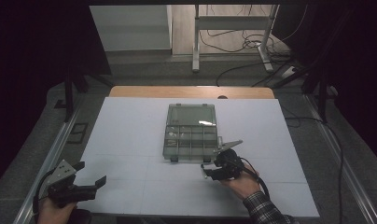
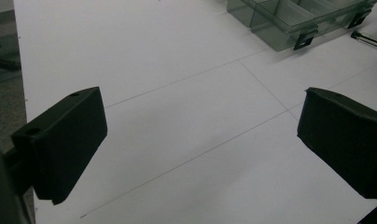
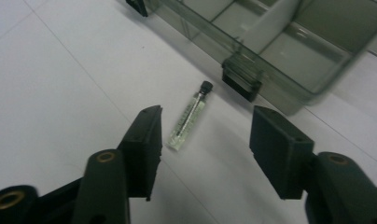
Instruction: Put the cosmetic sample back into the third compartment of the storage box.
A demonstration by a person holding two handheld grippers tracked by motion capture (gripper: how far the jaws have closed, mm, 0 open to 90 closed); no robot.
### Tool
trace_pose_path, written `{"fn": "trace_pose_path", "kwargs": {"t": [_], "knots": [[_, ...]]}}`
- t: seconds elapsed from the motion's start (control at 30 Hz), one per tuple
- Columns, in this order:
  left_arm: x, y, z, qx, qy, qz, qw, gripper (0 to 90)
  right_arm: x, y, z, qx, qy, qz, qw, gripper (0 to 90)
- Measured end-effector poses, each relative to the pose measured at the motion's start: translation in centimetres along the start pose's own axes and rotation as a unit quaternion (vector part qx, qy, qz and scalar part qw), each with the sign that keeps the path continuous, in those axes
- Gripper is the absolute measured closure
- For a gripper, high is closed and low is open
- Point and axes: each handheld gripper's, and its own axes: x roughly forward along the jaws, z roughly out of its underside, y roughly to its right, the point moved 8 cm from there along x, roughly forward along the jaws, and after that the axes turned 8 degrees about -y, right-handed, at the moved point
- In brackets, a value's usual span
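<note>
The desk (image 1: pixel 130 140), white-topped and marked with thin grid lines, carries a clear compartment box (image 1: pixel 191 132) near its centre, lid tipped open toward twelve o'clock. The right gripper (image 1: pixel 213 169) sits just off the box's near right corner, at about five o'clock from it; its fingers (image 3: pixel 142 140) are released, parted on either side of a small glass vial (image 3: pixel 190 115) without touching it. The vial, black-capped, lies flat on the desk just beside the box's front latch (image 3: pixel 241 81), cap toward the box. The left gripper (image 1: pixel 91 177) rests at the desk's seven o'clock corner, well apart from the box, fingers (image 2: pixel 67 140) spread wide and grasping nothing.
</note>
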Motion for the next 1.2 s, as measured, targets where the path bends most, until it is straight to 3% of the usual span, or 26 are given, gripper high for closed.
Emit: {"fn": "trace_pose_path", "kwargs": {"t": [0.2, 0.37, 0.47, 0.6, 0.77, 1.2], "knots": [[0.0, 0.0, 0.0, 0.002, -0.001, 0.0, 1.0, 1.9, 1.0, -0.6, -0.6, -0.027, -0.01, 0.006, 0.9996, 58.9], [0.0, 0.1, 0.0, 0.004, -0.001, 0.001, 1.0, 2.0, 2.3, -1.0, -0.9, -0.036, -0.027, 0.006, 0.999, 63.3], [0.0, 0.1, 0.0, 0.003, -0.001, 0.001, 1.0, 2.0, 2.9, -1.0, -0.8, -0.041, -0.041, 0.018, 0.9982, 67.0], [0.0, 0.1, 0.0, 0.004, -0.001, 0.002, 1.0, 2.0, 3.2, -1.0, -0.6, -0.06, -0.054, 0.045, 0.9958, 80.4], [0.0, 0.1, 0.0, 0.006, -0.001, 0.001, 1.0, 2.0, 3.2, -1.2, -0.6, -0.06, -0.053, 0.054, 0.9953, 81.0], [0.1, 0.2, 0.0, 0.009, -0.004, 0.004, 0.9999, 2.1, 2.1, -1.7, -1.3, -0.061, -0.02, 0.032, 0.9974, 81.0]]}}
